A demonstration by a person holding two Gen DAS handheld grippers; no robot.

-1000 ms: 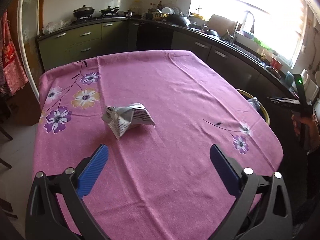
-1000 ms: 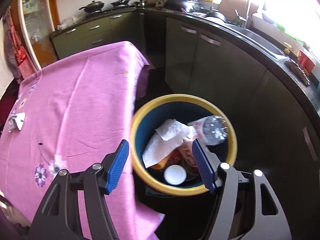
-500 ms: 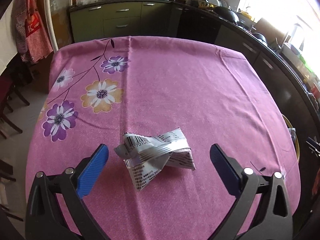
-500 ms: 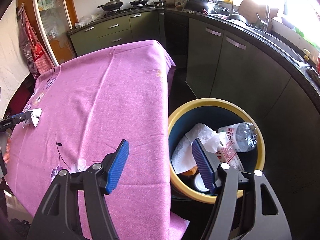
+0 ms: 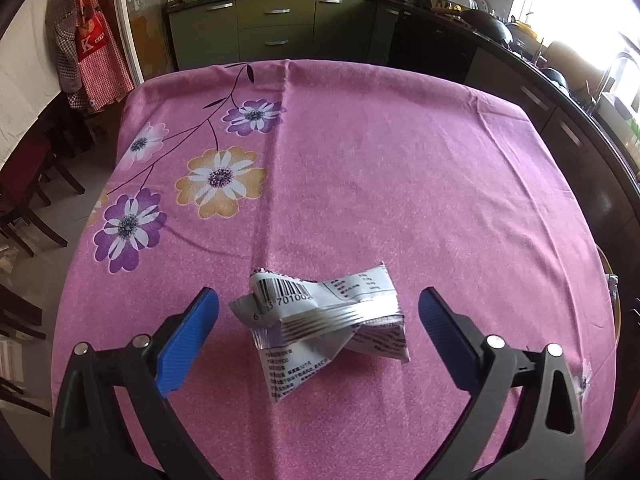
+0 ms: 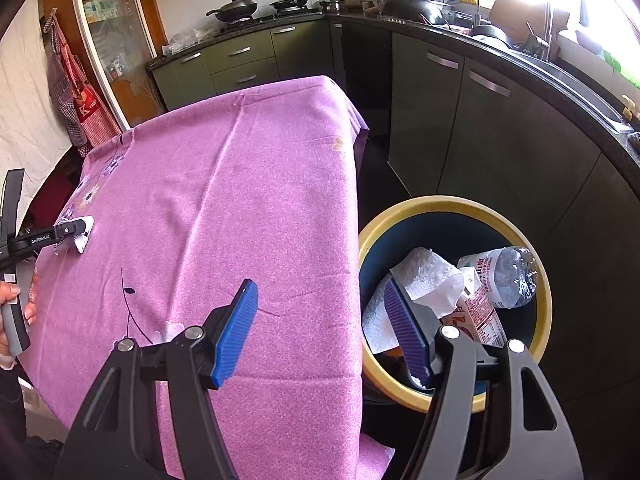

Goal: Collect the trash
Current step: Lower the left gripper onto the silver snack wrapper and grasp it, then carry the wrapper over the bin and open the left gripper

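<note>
The left tool point(image 5: 318, 320) has come down around the crumpled wrapper point(image 5: 324, 316) on the table point(image 5: 400, 180), wide open, ready to pinch. The right tool point(image 6: 320, 330) waits open, empty, near the trash bin point(image 6: 544, 320).

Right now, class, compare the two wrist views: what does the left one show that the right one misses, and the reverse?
Left wrist view only: the barcode and print on the crumpled wrapper, and the big flowers on the cloth.

Right wrist view only: the yellow-rimmed bin beside the table, holding a plastic bottle, a paper towel and a carton.

Both: the pink tablecloth, the wrapper, the stove pans.
</note>
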